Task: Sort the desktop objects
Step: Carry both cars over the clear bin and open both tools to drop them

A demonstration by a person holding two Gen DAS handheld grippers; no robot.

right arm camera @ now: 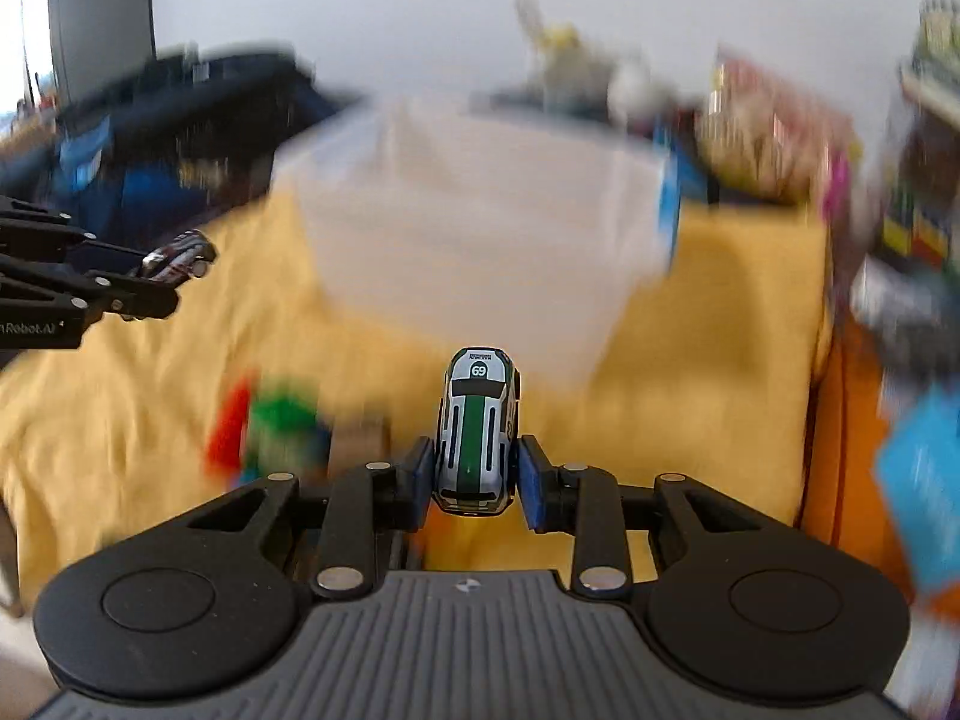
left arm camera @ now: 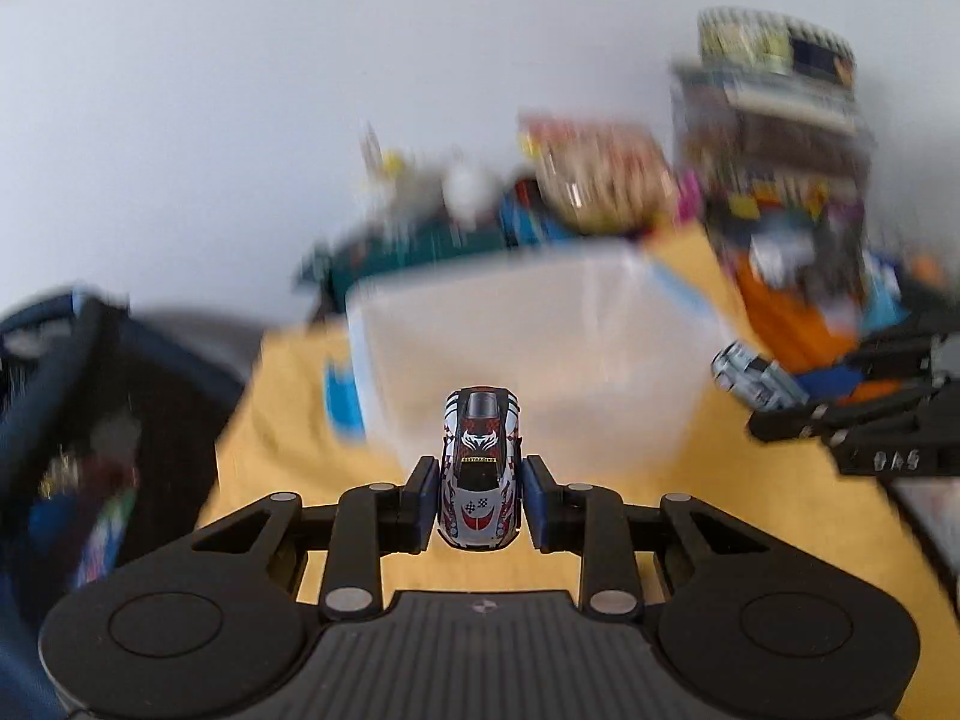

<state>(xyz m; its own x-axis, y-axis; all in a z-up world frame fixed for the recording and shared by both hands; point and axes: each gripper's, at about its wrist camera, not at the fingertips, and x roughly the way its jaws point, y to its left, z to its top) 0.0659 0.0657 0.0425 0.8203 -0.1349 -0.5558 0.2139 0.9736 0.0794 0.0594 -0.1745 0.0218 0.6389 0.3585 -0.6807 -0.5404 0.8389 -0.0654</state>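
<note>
- Left wrist view: your left gripper (left arm camera: 480, 495) clamps a red-patterned toy car (left arm camera: 480, 474) by its flanks, nose toward twelve o'clock, facing the translucent bin (left arm camera: 540, 348).
- Right gripper (right arm camera: 477, 468) pinches a green-striped toy car (right arm camera: 478, 432) likewise.
- Both look light, rigid and glossy; sides give the surest hold.
</note>
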